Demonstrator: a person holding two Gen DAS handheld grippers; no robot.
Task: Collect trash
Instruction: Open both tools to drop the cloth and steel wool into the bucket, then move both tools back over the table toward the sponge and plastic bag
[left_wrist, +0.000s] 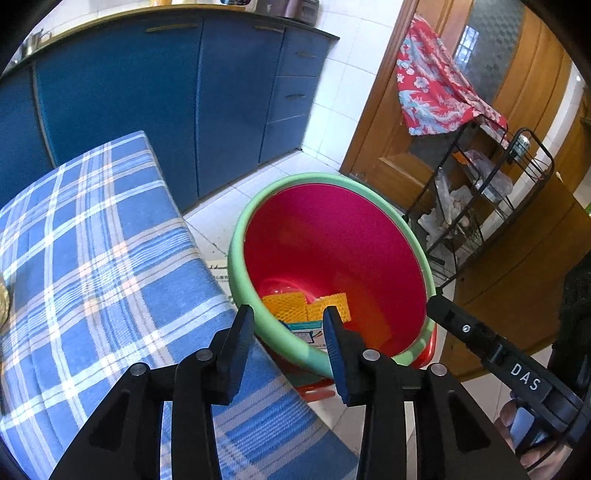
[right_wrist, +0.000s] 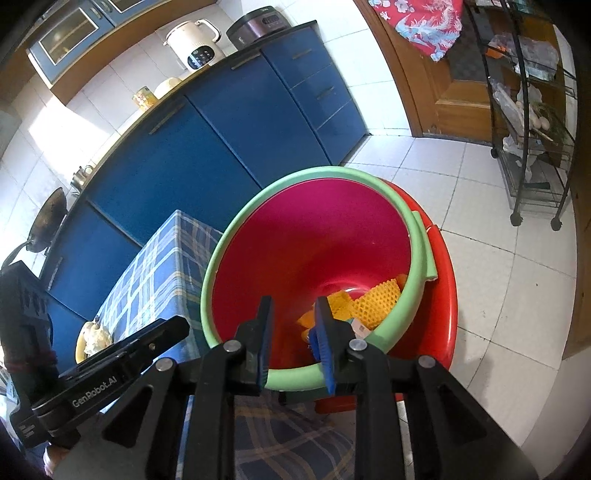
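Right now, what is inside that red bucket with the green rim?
Inside the red bucket with the green rim lie yellow foam netting pieces and a printed paper packet. The gripper fingers and near rim hide the rest of the bottom.

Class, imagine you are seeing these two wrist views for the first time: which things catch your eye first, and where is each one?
The red bucket with its pale green rim stands on the tiled floor beside the blue plaid tablecloth, and yellow foam netting lies at its bottom. Both the left gripper and the right gripper hang open and empty over the bucket's near rim. Behind runs a wall of blue cabinets.
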